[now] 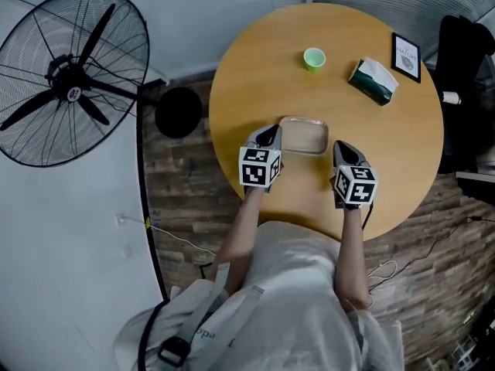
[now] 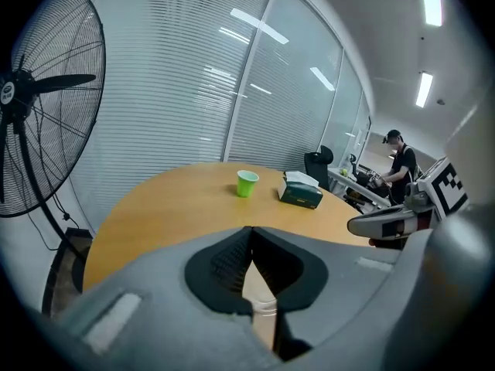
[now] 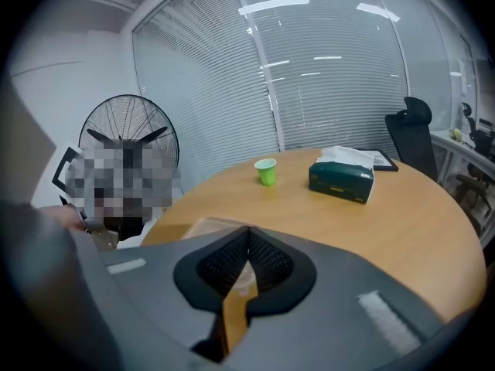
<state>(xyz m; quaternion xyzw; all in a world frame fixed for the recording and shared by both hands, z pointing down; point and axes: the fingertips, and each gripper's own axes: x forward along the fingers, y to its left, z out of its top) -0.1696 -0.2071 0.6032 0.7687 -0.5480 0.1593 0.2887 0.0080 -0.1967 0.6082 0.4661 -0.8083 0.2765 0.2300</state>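
left claw (image 1: 271,132) pinched on shallow beige rectangular tray (image 1: 303,137) rim | right claw (image 1: 341,145) closed, empty, beside tray | round wooden surface (image 1: 255,68)

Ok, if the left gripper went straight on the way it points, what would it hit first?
Probably the green cup, dead ahead of the left gripper across bare table. The tray lies by its tips, so it could catch that edge first; depth is unclear.

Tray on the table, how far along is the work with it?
Done: nothing visible; the tray looks empty and lies flat. In hand: the left gripper sits at its left edge, the right gripper by its right corner, both with jaws together. Left: apparently any grasp or move of it.
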